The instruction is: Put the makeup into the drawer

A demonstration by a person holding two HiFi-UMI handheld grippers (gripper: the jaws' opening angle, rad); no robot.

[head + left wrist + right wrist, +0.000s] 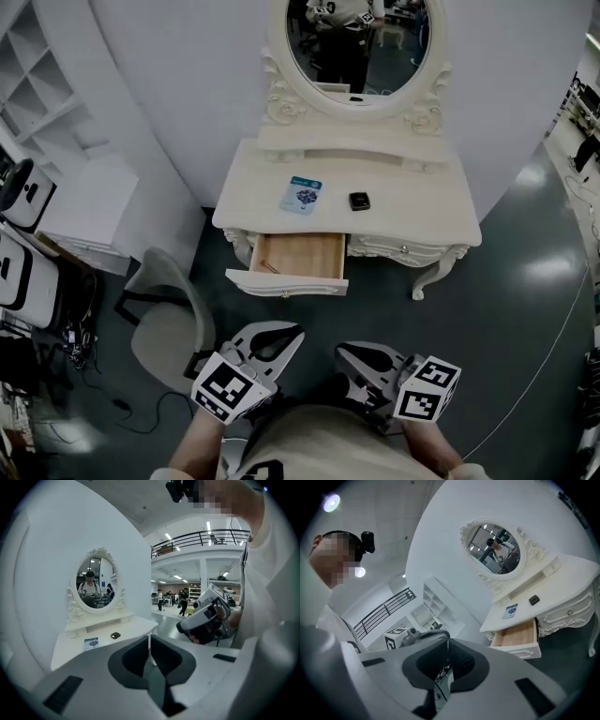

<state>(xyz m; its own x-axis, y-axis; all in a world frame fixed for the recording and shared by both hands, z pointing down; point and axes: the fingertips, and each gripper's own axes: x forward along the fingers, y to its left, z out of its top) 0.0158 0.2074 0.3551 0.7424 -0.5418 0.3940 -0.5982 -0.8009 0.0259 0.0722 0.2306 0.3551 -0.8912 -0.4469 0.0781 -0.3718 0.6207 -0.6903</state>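
Makeup [359, 201] out on the white dressing table [422, 211], above its wooden drawer [300, 255], pulled open on the left side. Well short of the table, side by side, left gripper [277, 342] and right gripper [361, 364], both with jaws together on nothing. On the tabletop, 2 items apart: blue packet [302, 195], then smaller black compact [359, 201] to its right.

Curved white wall [169, 94]; dark glossy floor [525, 309]; ornate cream table [412, 211] with oval mirror [356, 42]; white shelving [47, 103] left; grey chair [173, 323] nearby; railed mezzanine [201, 538], ceiling strip lights [207, 526]
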